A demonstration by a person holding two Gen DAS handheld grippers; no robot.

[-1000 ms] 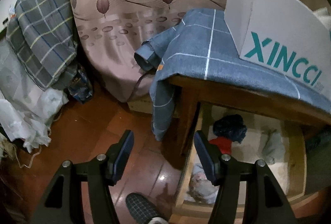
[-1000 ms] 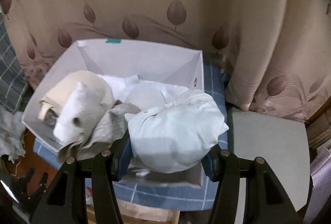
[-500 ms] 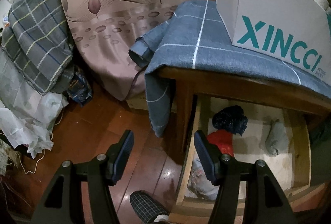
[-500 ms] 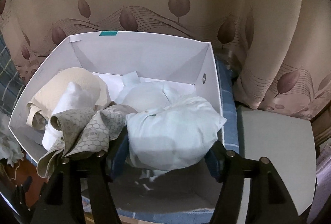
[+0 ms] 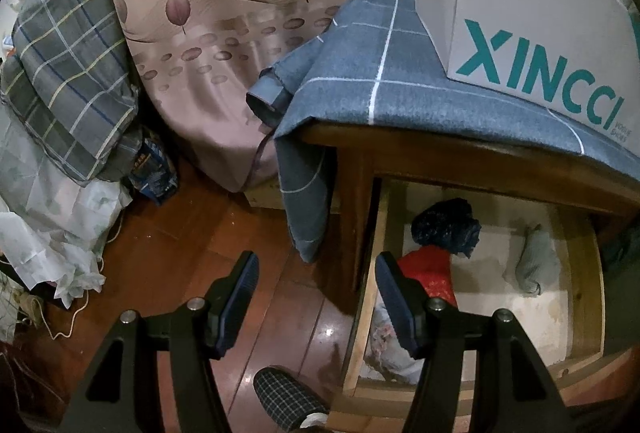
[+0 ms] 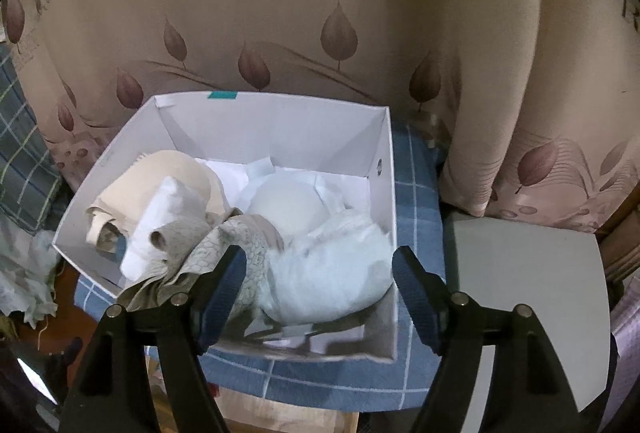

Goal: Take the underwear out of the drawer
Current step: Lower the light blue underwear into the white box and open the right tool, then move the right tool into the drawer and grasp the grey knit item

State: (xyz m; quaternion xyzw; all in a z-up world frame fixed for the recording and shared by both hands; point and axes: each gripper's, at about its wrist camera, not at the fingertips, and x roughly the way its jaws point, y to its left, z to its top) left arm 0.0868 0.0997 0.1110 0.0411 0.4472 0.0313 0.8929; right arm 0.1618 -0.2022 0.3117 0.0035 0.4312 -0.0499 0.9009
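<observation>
Right gripper [image 6: 319, 287] has its jaws spread wide with nothing pinched — the pale blue underwear [image 6: 332, 273] lies loose just past them in the white box [image 6: 276, 131], next to a beige piece [image 6: 176, 177] and a grey patterned one [image 6: 236, 253]. Left gripper [image 5: 316, 297] also has its jaws apart and bare, hanging over the wood floor [image 5: 192, 253] right at the open drawer [image 5: 584, 273] — a red piece [image 5: 436, 269], a dark blue one [image 5: 446, 225] and a grey one [image 5: 536, 265] sit inside, under the desk [image 5: 440, 157] with its blue checked cloth [image 5: 380, 81].
</observation>
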